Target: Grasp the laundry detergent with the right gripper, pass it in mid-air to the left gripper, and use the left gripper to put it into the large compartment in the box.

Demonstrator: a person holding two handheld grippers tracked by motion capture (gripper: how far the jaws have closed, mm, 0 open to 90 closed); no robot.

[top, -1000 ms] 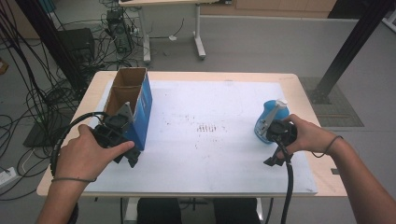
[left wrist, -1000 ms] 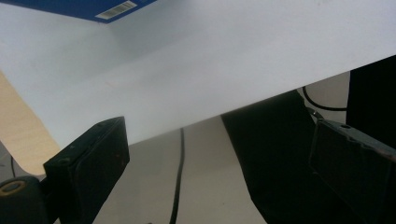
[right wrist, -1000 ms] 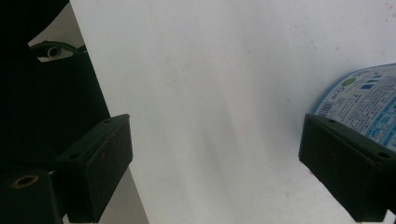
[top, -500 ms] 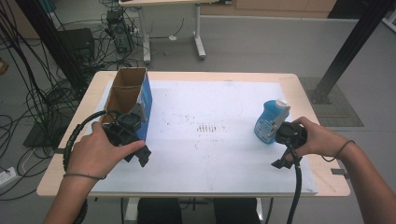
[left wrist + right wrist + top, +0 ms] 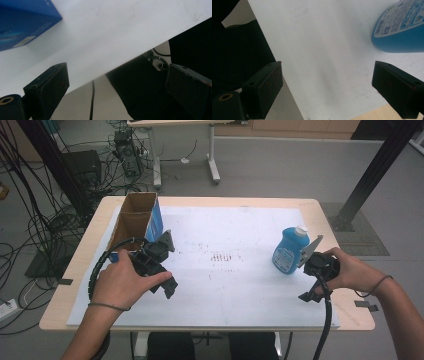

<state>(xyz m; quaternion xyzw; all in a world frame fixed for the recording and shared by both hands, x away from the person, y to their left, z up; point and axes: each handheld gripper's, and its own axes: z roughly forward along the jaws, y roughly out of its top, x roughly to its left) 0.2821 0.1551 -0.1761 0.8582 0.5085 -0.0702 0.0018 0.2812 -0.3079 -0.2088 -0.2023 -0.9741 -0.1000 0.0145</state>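
Bottle (image 5: 288, 252) label text too blurred.

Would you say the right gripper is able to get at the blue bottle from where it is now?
Probably yes. The right gripper sits just beside the upright blue bottle, its jaws stand wide apart, and only bare white sheet lies between them.

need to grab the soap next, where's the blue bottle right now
In the high view the blue bottle stands upright on the white sheet at the table's right side, just left of the open right gripper, which isn't holding it.
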